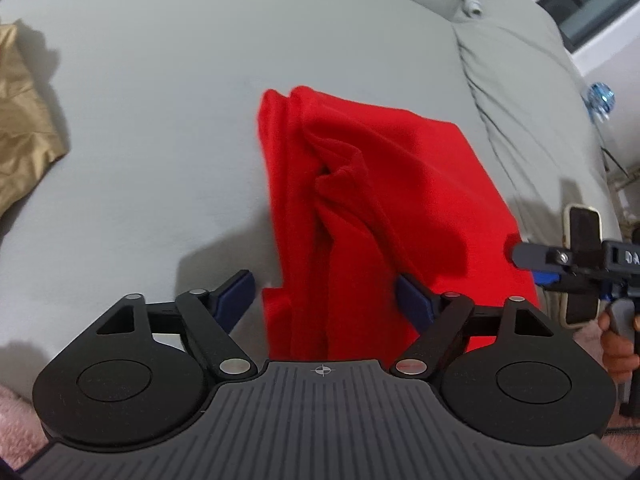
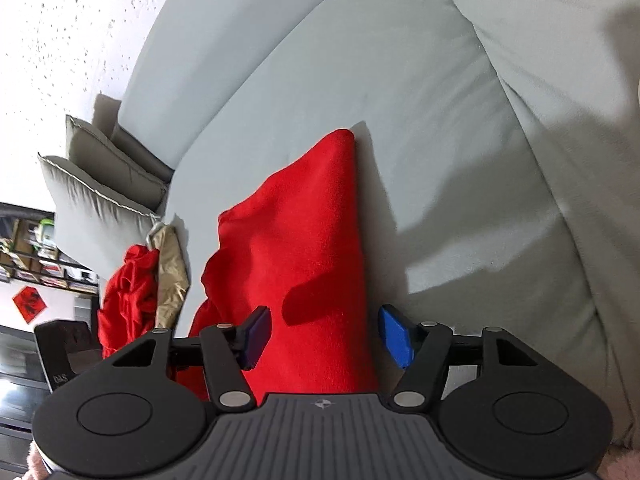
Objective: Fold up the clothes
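A red garment [image 1: 360,208] lies folded lengthwise on the grey sofa seat [image 1: 160,120], with a bunched ridge down its middle. My left gripper [image 1: 325,298] is open just over the garment's near end, one blue pad on each side of the cloth. In the right wrist view the same red garment [image 2: 316,248] runs away from my right gripper [image 2: 326,336], which is open and straddles its near edge. The right gripper [image 1: 534,268] also shows at the right edge of the left wrist view, at the garment's far side, held by a hand [image 1: 616,344].
A tan garment [image 1: 24,120] lies at the seat's left end. Beside it are a crumpled red cloth [image 2: 128,292] and grey pillows [image 2: 100,192]. The sofa back [image 2: 540,80] rises to the right. A phone [image 1: 584,232] is mounted on the right tool.
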A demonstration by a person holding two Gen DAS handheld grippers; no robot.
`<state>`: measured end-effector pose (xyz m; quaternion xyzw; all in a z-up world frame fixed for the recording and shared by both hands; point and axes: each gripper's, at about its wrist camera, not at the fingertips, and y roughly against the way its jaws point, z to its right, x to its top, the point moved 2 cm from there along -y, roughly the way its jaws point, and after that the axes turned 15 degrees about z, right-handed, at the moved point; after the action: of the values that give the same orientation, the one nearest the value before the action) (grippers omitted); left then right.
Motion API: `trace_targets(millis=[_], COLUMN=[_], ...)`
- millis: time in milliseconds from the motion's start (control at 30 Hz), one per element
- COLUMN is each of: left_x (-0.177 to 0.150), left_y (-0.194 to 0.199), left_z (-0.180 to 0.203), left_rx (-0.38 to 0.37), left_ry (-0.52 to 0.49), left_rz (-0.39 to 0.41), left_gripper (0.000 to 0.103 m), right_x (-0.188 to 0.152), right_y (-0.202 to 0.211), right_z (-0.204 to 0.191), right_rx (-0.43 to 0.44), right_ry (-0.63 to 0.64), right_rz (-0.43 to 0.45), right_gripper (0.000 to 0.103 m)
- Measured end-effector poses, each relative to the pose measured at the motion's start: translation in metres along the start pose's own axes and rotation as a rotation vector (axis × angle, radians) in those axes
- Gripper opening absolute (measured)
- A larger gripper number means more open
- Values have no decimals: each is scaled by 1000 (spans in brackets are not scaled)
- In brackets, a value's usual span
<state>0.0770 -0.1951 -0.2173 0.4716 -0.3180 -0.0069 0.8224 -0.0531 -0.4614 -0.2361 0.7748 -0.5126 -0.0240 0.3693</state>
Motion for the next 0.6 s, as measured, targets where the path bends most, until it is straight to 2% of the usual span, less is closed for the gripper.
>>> trace_targets(millis=[33, 67, 133, 200, 367, 433, 600], left_x=[0, -1, -2, -2, 0, 7, 39], left_y=[0, -1, -2, 1, 21, 29, 24], left_z=[2, 3, 6, 13, 56, 81, 123], left_rx=[-9, -18, -36, -31, 94, 128, 116], left_ry=[-5, -10, -19, -40, -217, -274, -315], left_rz=[0, 0, 0, 8, 70, 111, 159], left_gripper=[80, 76, 44, 34, 30, 30, 30], right_x=[-1, -2, -5, -8, -15, -13, 20], right_y=[-1, -2, -1, 1, 10, 20, 43], right_z=[1, 0, -8, -23, -69, -87, -88], right_rx=[-4, -14, -36, -63, -126, -148, -195], right_ry=[5, 21, 78, 159, 398, 497, 555], right_rz=[0, -1, 9, 27, 74, 119, 204], right_gripper=[35, 33, 26, 21, 16, 16, 16])
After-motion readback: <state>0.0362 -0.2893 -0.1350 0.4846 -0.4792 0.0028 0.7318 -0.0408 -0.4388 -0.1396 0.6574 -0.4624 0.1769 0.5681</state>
